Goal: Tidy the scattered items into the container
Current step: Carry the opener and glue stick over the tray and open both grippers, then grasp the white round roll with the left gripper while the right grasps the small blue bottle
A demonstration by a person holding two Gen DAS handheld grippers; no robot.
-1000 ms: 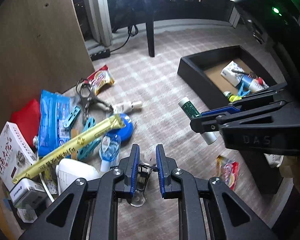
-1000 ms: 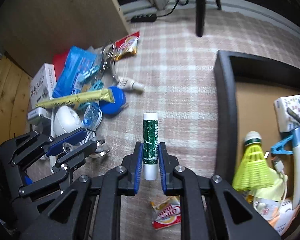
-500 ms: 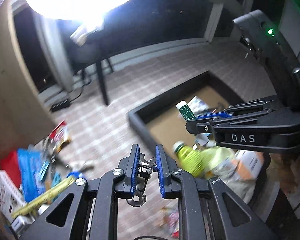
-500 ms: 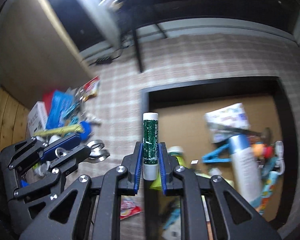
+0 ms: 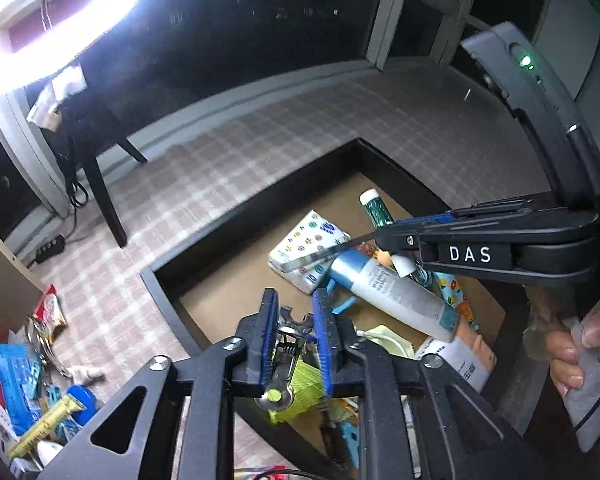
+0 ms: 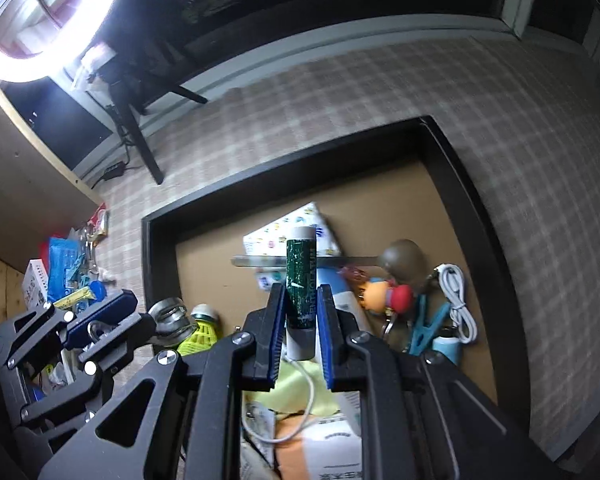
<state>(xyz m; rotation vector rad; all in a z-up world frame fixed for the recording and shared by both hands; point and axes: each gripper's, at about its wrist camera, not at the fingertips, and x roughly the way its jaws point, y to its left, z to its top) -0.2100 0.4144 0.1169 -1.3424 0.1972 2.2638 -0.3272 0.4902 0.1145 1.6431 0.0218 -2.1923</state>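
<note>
Already over the black container [image 6: 476, 200], the green lip balm tube [image 6: 301, 280] stood clamped upright in the right gripper [image 6: 300, 332]. Beside it, the left gripper [image 5: 294, 338] had just been spreading its jaws around a metal carabiner clip [image 5: 286, 354]; snagged on a pad, the clip might hang, or bounce off the shuttlecock [image 5: 300, 388] below it.

Home room: checked carpet [image 6: 380, 92], household clutter [image 5: 40, 380]
</note>
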